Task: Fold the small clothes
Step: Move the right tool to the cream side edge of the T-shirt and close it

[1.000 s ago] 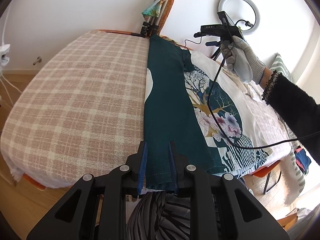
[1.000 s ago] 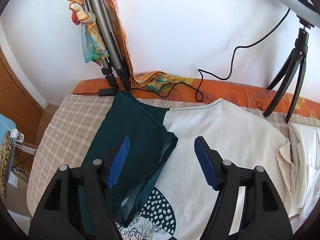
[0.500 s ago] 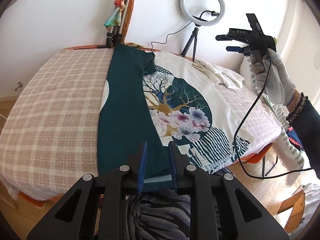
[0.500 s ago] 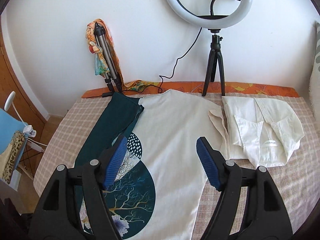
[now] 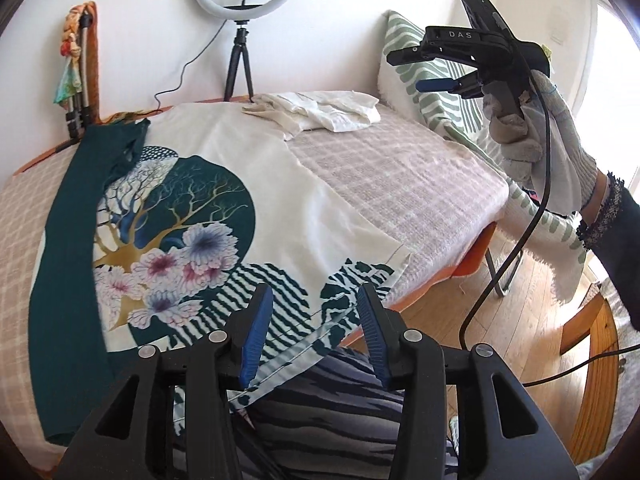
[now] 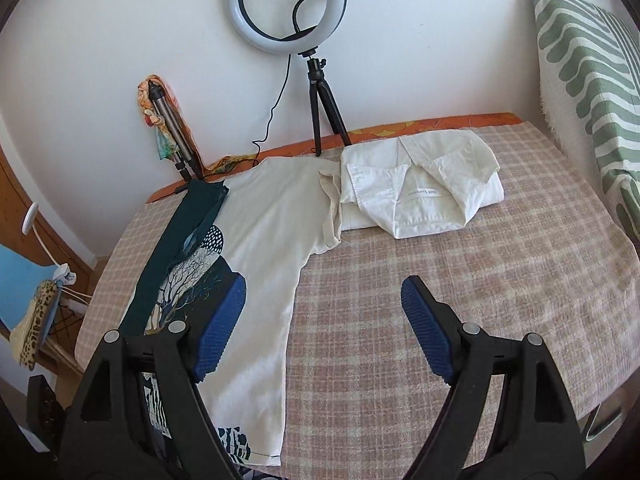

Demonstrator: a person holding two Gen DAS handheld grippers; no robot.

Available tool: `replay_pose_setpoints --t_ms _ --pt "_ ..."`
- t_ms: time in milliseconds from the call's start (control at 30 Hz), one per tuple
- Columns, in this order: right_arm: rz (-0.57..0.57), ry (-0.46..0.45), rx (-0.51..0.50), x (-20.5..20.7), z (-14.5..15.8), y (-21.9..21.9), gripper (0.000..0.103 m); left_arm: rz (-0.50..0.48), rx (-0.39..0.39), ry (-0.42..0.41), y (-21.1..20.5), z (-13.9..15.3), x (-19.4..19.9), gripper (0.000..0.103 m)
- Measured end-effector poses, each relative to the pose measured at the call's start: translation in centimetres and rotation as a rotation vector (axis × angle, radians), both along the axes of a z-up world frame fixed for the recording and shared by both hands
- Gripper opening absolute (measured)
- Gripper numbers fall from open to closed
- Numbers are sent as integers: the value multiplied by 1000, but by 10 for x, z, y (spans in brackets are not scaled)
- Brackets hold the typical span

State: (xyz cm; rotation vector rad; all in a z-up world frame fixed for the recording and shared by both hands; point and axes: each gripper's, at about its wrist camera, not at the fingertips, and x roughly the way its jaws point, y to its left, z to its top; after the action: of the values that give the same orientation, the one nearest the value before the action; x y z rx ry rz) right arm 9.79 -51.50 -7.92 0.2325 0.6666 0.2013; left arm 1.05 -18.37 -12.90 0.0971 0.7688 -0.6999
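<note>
Lying flat on the checked table (image 6: pixel 460 280), the T-shirt (image 5: pixel 280 184) shows a cream front with a printed tree and flowers, and its dark green side is folded along the left edge (the sleeve there is tucked in). Its hem hangs over the near table edge, under the left gripper (image 5: pixel 314 328). This gripper hovers with its blue pads apart and nothing is between them. The right gripper (image 6: pixel 324 328) is also spread wide and holds nothing; it is above the table, with its left pad over the shirt's right edge. In the left view a gloved hand (image 5: pixel 536 136) carries it high on the right. A folded white shirt (image 6: pixel 420 184) lies at the far side, touching the T-shirt's sleeve. A ring light (image 6: pixel 286 4) stands behind.
</note>
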Motion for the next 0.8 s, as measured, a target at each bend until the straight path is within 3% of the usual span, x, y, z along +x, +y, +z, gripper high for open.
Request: replay_pose_setpoints --t_ms 233,467,633,700,767,800 --pt "-32 32 67 -10 -24 -50 83 -140 133 -52 -72 -19 -8 43" --pt "-21 68 141 11 -41 -75 83 -149 206 -60 -120 -33 5 43" --pt "34 97 170 39 -52 -73 83 -130 247 -74 -129 -42 9 44" --pt "55 113 187 54 -58 -68 83 -109 244 -72 -127 -42 13 35" --pt "77 128 214 69 -64 -61 83 -111 216 -53 -126 -43 19 8" --pt "86 138 231 78 -67 -58 83 -104 202 -39 -124 -43 22 7"
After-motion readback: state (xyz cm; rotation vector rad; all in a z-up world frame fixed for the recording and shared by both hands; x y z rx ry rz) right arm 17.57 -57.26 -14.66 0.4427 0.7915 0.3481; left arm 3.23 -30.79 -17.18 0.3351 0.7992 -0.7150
